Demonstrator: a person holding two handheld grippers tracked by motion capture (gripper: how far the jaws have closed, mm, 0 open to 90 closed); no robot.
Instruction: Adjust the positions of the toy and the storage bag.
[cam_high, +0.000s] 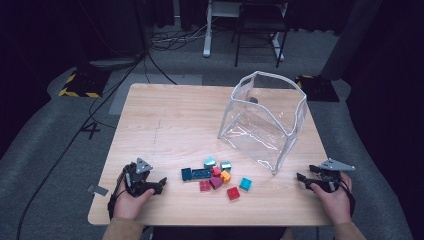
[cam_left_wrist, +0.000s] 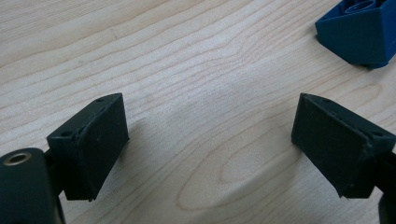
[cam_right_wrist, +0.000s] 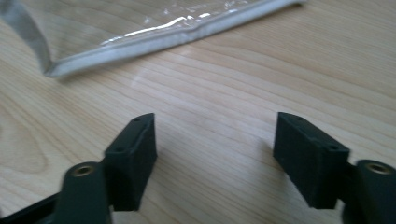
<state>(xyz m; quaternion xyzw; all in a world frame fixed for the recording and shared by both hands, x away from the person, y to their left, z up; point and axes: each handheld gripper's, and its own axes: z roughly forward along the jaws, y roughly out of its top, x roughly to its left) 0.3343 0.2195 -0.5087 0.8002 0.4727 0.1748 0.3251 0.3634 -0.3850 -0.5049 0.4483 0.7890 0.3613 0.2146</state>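
Several small toy bricks lie in a cluster near the table's front middle: a dark blue brick (cam_high: 195, 174), teal ones (cam_high: 210, 162), a red one (cam_high: 233, 193), an orange one (cam_high: 226, 176) and a cyan one (cam_high: 245, 183). A clear plastic bag (cam_high: 262, 117) stands open at the back right. My left gripper (cam_high: 161, 183) rests at the front left, open, with bare wood between its jaws (cam_left_wrist: 210, 135); the dark blue brick (cam_left_wrist: 357, 30) shows just beyond. My right gripper (cam_high: 301, 179) rests at the front right, open and holding nothing (cam_right_wrist: 215, 149), near the bag's bottom edge (cam_right_wrist: 154, 39).
The wooden table (cam_high: 170, 125) has bare room on its left and back. A small grey tag (cam_high: 98, 189) lies at the front left edge. Cables (cam_high: 100, 110) run over the floor to the left; a chair (cam_high: 260, 30) and desk legs stand behind the table.
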